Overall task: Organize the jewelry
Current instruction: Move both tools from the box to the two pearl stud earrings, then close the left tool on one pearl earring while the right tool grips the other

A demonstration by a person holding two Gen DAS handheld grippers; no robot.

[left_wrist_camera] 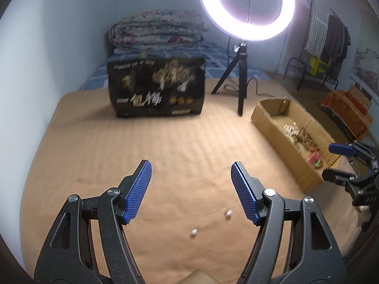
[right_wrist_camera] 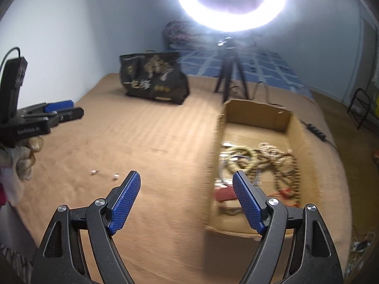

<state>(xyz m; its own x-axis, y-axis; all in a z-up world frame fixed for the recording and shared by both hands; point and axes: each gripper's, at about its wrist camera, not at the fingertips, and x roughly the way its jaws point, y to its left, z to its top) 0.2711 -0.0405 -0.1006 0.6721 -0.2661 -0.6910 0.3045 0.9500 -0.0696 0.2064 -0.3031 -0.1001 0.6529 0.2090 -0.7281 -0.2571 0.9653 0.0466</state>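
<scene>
Brown blanket (left_wrist_camera: pixel 165 146) carries two small pearl earrings (left_wrist_camera: pixel 228 213), lying between the wide-apart fingers of the left gripper (left_wrist_camera: pixel 191 165), which holds nothing. Right gripper (right_wrist_camera: pixel 187 177) is also spread and empty, beside the cardboard box (right_wrist_camera: pixel 258 116) holding bead necklaces (right_wrist_camera: pixel 272 158).

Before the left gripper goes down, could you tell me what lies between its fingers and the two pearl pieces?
Nothing but bare tan blanket, in the left wrist view, between the left gripper and the pearl pieces.
</scene>
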